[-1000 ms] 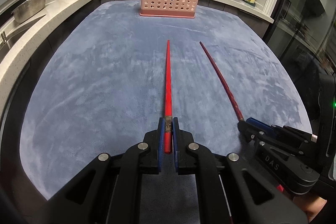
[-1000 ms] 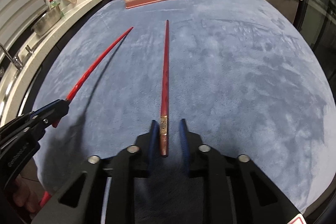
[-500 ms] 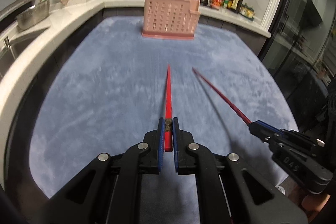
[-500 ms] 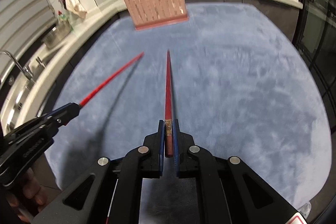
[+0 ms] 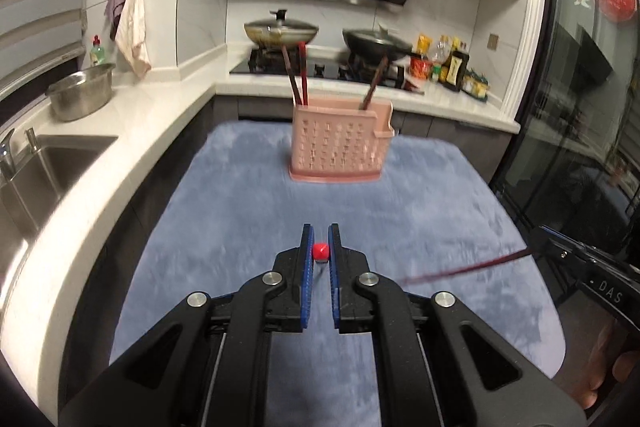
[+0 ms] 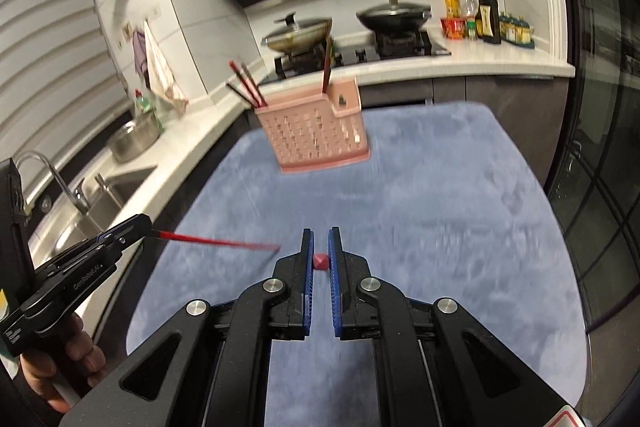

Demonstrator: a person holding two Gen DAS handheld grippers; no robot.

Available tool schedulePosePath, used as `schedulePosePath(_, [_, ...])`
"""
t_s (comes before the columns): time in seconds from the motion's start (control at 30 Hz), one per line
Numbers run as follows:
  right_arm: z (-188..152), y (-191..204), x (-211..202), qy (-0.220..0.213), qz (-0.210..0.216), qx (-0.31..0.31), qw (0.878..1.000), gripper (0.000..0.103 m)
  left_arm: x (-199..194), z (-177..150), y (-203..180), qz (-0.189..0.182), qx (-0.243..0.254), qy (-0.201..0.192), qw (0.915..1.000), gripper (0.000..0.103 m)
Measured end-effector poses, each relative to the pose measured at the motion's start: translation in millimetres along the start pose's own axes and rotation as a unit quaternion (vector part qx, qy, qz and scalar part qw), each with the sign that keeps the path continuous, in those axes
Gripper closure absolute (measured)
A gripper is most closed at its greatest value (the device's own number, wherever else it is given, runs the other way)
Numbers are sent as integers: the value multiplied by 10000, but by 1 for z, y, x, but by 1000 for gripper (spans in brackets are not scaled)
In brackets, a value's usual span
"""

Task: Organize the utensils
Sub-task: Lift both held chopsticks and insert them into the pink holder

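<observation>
My left gripper (image 5: 320,251) is shut on a bright red chopstick (image 5: 320,251), seen end-on between the blue pads; from the right wrist view it sticks out of that gripper (image 6: 144,227) as a red streak (image 6: 208,239). My right gripper (image 6: 320,261) is shut on a darker red chopstick (image 6: 320,261), which shows blurred in the left wrist view (image 5: 464,269). Both are raised above the blue mat (image 5: 248,211). The pink perforated utensil holder (image 5: 340,143) stands at the mat's far end, also in the right wrist view (image 6: 316,135), with several chopsticks in it.
A white counter with a sink (image 5: 44,167) and a steel bowl (image 5: 80,97) runs along the left. A stove with two pans (image 5: 280,31) and condiment bottles (image 5: 452,63) lies behind the holder. Dark glass doors (image 5: 580,107) stand at the right.
Both grippers lifted their chopsticks off the mat and tilted up, so the chopsticks now point along the cameras. The holder appears nearer and more level.
</observation>
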State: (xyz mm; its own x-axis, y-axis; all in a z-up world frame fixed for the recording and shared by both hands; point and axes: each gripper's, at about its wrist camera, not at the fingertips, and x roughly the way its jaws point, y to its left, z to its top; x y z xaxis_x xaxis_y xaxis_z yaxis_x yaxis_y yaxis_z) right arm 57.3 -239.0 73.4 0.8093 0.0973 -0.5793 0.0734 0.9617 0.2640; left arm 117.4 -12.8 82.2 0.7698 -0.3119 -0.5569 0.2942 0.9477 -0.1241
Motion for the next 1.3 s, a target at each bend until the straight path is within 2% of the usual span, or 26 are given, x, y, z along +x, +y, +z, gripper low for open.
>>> schedulePosePath(0.4, [67, -8, 10, -423, 177, 46, 9989, 96, 14, 64, 1, -114, 46, -420, 9990, 96])
schedulePosePath(0.67, [133, -13, 26, -730, 525, 307, 9955, 96, 25, 131, -3, -276, 53, -882, 9957, 96])
schedulePosePath(0.9, [213, -7, 50, -1204, 622, 253, 9905, 96, 44, 199, -9, -214, 99, -1357, 9905, 96])
schedulePosePath(1.07, [262, 0, 70, -1555, 578, 218, 9859, 96, 57, 237, -12, -162, 137, -1732, 9847, 96])
schedulePosePath(1.2, [286, 4, 94, -1651, 549, 193, 9846, 96, 81, 255, -11, -100, 158, -1870, 9822, 96])
schedulePosePath(1.3, [294, 5, 118, -1600, 503, 174, 9857, 96, 103, 259, -9, -13, 157, -1800, 9835, 96])
